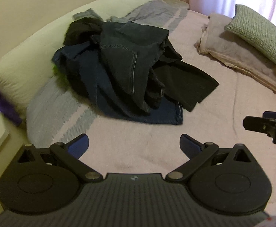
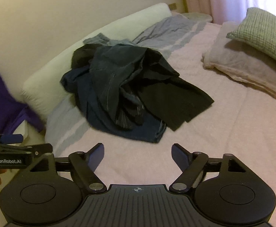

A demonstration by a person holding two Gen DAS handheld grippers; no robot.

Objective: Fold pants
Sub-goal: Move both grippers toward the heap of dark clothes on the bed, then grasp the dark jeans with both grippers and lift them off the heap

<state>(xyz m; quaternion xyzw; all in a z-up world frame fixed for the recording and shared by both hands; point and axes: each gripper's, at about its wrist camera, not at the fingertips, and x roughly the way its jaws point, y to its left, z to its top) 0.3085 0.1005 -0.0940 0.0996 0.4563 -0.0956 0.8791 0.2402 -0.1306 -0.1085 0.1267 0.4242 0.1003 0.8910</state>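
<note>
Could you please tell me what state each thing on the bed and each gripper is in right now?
Pile of pants: unfolded, heaped in a crumpled mound.
Black pant leg: spread flat, sticking out of the pile.
Left gripper: open, holding nothing.
Right gripper: open, holding nothing.
Pink blanket: folded.
Green pillow: lying on the folded blanket.

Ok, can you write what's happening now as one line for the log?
stage: start | pants pile: heaped, unfolded on bed | left hand-held gripper: open, empty | right hand-held gripper: open, empty | contact: none
</note>
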